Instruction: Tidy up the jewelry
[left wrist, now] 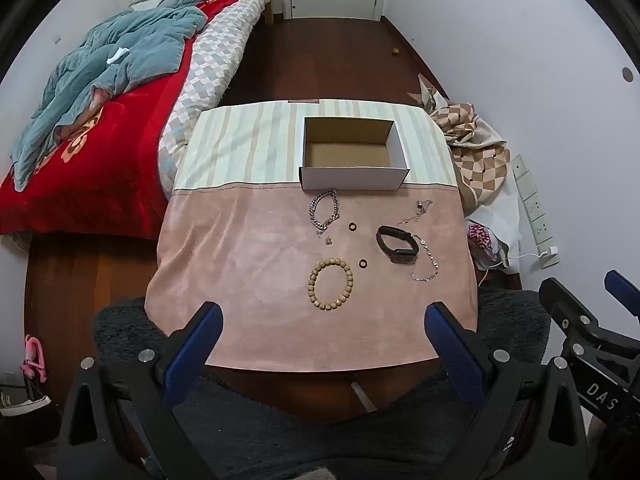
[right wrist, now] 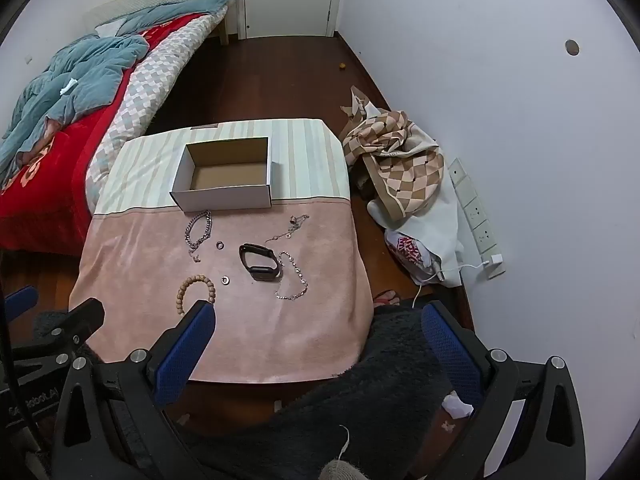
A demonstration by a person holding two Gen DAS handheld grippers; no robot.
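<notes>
An open, empty cardboard box (left wrist: pixel 352 152) (right wrist: pixel 226 176) stands at the back of a cloth-covered table (left wrist: pixel 240 248) (right wrist: pixel 140 248). In front of it lie a silver chain (left wrist: pixel 325 210) (right wrist: pixel 199 229), a thin necklace (left wrist: pixel 418 210) (right wrist: pixel 294 226), a black wristband (left wrist: pixel 397 245) (right wrist: pixel 260 262), a thin bracelet chain (left wrist: pixel 426 264) (right wrist: pixel 294 280), a wooden bead bracelet (left wrist: pixel 330 284) (right wrist: pixel 188 290) and two small rings (left wrist: pixel 352 226) (left wrist: pixel 363 263). My left gripper (left wrist: pixel 322 312) is open and empty at the table's near edge. My right gripper (right wrist: pixel 320 316) is open and empty at the near right corner.
A bed (left wrist: pixel 100 120) with red and blue-grey blankets is on the left. A heap of checked cloth (right wrist: pixel 400 160) and a bag (right wrist: pixel 412 256) lie on the floor at the right, by wall sockets (right wrist: pixel 476 216). A dark fluffy fabric (right wrist: pixel 380 380) lies below the table's near edge.
</notes>
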